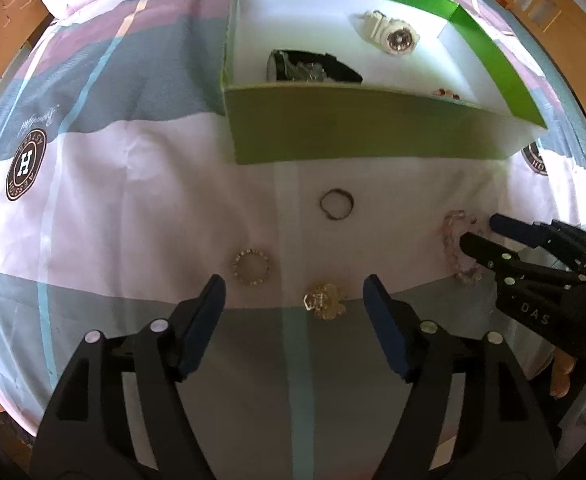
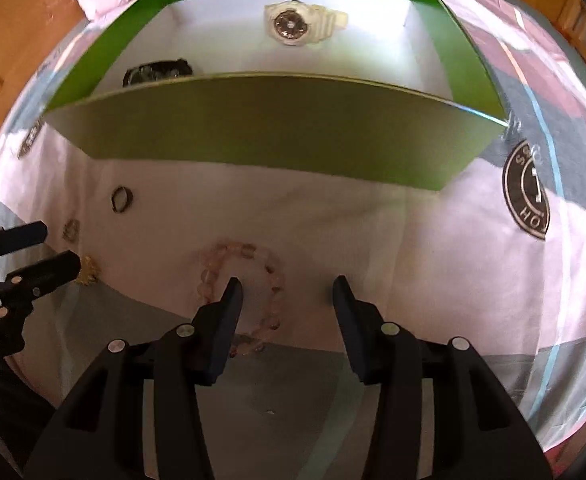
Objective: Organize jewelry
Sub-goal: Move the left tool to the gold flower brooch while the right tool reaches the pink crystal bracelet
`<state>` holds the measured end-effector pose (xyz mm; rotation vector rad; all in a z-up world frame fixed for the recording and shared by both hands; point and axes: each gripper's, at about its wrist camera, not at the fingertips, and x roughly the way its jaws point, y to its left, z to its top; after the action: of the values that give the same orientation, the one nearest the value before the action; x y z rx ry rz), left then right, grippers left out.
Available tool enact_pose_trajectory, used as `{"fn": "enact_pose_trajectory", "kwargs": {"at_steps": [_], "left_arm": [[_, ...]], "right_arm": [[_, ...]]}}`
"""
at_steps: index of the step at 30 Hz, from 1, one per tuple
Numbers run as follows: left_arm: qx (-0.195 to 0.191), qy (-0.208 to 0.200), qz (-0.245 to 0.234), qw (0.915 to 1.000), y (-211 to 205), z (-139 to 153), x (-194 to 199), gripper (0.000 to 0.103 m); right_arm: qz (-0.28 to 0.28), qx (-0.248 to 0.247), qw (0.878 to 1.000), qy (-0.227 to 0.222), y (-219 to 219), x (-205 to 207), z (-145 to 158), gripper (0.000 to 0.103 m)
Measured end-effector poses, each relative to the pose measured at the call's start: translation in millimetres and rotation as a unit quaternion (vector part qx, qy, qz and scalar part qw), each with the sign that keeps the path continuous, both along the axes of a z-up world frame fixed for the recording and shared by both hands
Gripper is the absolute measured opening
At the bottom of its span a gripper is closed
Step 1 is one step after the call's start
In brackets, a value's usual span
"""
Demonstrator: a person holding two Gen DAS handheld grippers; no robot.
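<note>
On the bedsheet lie a yellow crystal trinket (image 1: 325,300), a gold beaded ring bracelet (image 1: 252,267), a thin dark ring (image 1: 336,204) and a pink bead bracelet (image 1: 459,248). My left gripper (image 1: 294,286) stands open and points down, with the trinket between its fingertips and untouched. My right gripper (image 2: 288,283) is open over the pink bracelet (image 2: 253,252). Its left finger (image 2: 229,304) stands inside the loop, and the loop's right side lies between the pads. The right gripper (image 1: 480,232) also shows at the right edge of the left wrist view.
A green box (image 1: 353,128) with a white inside sits just beyond the jewelry. It holds a white watch (image 1: 393,36), a black watch (image 1: 313,68) and small reddish beads (image 1: 447,94). Its near wall (image 2: 253,128) rises close ahead. The sheet is striped with round logos (image 1: 25,166).
</note>
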<state>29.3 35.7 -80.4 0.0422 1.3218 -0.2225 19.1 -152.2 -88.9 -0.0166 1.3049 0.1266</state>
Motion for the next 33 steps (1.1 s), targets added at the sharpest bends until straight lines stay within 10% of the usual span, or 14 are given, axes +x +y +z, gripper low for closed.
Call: {"fn": "enact_pose_trajectory", "kwargs": {"at_steps": [33], "left_arm": [[0.043, -0.011, -0.002, 0.999, -18.6, -24.1, -16.2, 0.082]], "right_arm": [[0.009, -0.033, 0.999, -0.015, 14.8, 0.5, -8.0, 0.051]]}}
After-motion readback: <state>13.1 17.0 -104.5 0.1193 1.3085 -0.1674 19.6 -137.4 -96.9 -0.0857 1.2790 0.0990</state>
